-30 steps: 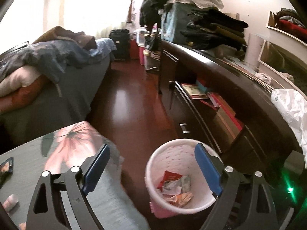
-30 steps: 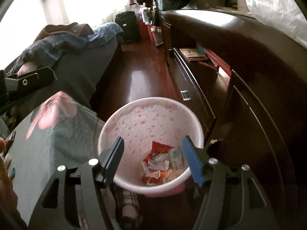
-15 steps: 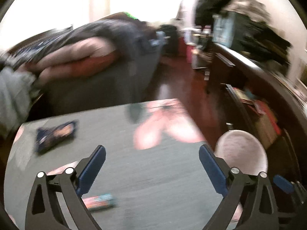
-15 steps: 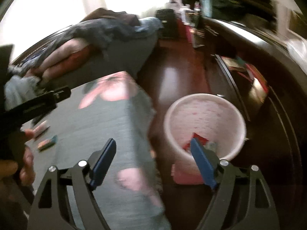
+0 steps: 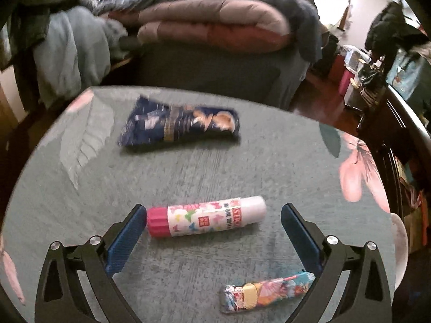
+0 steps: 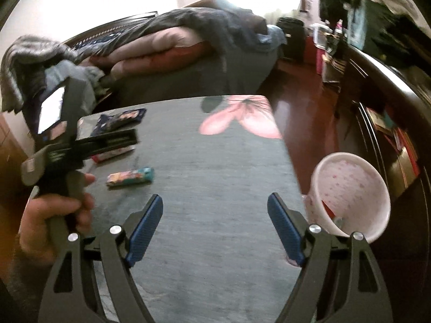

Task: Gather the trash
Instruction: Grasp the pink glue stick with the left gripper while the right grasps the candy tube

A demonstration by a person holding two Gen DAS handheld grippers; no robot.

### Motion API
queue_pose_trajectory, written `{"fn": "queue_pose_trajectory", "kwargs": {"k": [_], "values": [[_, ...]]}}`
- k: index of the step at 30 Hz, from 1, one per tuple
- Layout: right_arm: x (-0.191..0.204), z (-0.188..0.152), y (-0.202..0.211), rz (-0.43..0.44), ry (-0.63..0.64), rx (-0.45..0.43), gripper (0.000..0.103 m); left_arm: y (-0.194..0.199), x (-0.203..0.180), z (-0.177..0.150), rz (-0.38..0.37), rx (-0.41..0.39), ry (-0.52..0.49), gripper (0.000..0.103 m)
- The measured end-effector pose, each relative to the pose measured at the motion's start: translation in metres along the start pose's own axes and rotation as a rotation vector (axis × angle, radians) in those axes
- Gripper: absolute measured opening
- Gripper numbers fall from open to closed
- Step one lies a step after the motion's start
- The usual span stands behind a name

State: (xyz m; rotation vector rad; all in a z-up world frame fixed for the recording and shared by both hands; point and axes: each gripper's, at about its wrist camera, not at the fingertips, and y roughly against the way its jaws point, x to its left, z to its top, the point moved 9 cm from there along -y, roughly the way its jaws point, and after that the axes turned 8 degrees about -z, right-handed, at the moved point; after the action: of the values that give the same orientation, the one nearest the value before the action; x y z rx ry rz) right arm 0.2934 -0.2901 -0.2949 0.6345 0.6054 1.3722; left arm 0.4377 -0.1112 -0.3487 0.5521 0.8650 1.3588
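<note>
Trash is lying on a grey table [image 5: 188, 177] with pink flower prints: a dark blue snack wrapper [image 5: 179, 127] at 12 o'clock in the left wrist view, a small colourful candy wrapper [image 5: 266, 292] at 5 o'clock, and between them a glue stick [image 5: 206, 220] with a pink cap, which may not be trash at all.

The left gripper [image 5: 212, 231] is hanging over the table with its jaws spread wide and nothing between them. The glue stick is lying crosswise in the gap, its pink cap just beside the left finger. The right gripper [image 6: 215, 223] is also spread wide and holding nothing, hovering over a bare part of the table. A pink-and-white bin [image 6: 353, 193] is standing on the floor at 3 o'clock in the right wrist view, just past the table edge.

Judging from this, the person is choosing the next piece to pick up. The next move calls for lowering the left gripper around one wrapper, most likely the candy wrapper nearest it, and closing on it flat against the table.

Motion blur is softening the wrapper labels, so the print is unreadable. The bin's contents are mostly hidden behind the right finger. In the right wrist view, the left gripper's body is covering most of the glue stick.
</note>
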Motion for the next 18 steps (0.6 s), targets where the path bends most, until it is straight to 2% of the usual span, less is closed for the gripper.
{"fn": "queue_pose_trajectory", "kwargs": {"k": [2, 5, 7, 8, 12, 18], "values": [[0.013, 0.003, -0.003, 0.003, 0.030, 0.001, 0.081, -0.004, 0.004, -0.002, -0.001, 0.003, 0.016, 0.099], [0.026, 0.004, -0.011, -0.002, 0.059, 0.015, 0.081, -0.007, 0.003, 0.000, 0.040, -0.008, -0.016, 0.099], [0.032, 0.003, -0.017, -0.001, 0.068, 0.028, 0.081, -0.008, 0.004, 0.001, 0.074, -0.011, -0.034, 0.093], [0.034, 0.002, -0.018, 0.000, 0.071, 0.033, 0.081, -0.007, 0.004, 0.002, 0.078, -0.017, -0.041, 0.087], [0.047, 0.003, -0.027, 0.017, 0.079, 0.049, 0.081, -0.005, 0.009, 0.002, 0.034, -0.021, -0.050, 0.087], [0.082, 0.008, -0.046, 0.083, 0.076, 0.091, 0.082, 0.015, 0.042, 0.003, 0.048, -0.042, -0.019, 0.087]]}}
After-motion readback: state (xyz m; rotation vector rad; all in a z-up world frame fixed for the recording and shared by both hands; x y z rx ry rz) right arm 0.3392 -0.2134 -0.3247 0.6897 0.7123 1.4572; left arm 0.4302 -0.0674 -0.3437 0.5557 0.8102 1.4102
